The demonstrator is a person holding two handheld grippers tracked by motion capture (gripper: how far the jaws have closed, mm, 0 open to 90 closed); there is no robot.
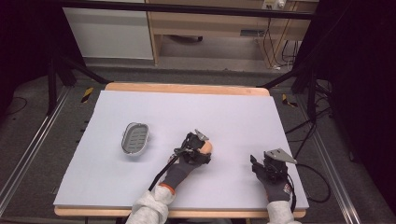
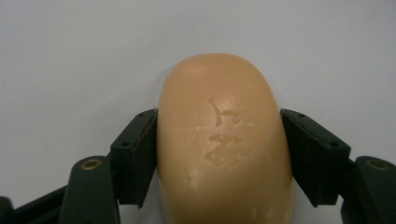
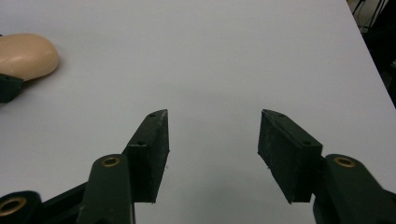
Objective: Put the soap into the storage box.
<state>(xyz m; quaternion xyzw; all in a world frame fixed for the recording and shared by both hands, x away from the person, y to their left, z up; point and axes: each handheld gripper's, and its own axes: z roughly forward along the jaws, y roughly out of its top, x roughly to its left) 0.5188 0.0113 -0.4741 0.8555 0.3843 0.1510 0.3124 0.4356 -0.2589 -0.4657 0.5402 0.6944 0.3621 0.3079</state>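
A tan oval bar of soap (image 2: 224, 140) lies on the white table between the black jaws of my left gripper (image 2: 219, 140), whose pads press both of its sides. From above, the soap (image 1: 207, 147) pokes out past the left gripper (image 1: 198, 144) near the table's middle. The soap (image 3: 25, 56) also lies at the far left of the right gripper view. A grey soap dish (image 1: 135, 138) with a slotted floor sits to the left, apart from the soap. My right gripper (image 1: 256, 164) rests low at the right front, its jaws (image 3: 212, 149) wide apart over bare table.
The white sheet (image 1: 233, 116) covers the wooden table top. Cables trail from both grippers toward the front edge. Dark frame legs and a wooden cabinet stand beyond the far edge.
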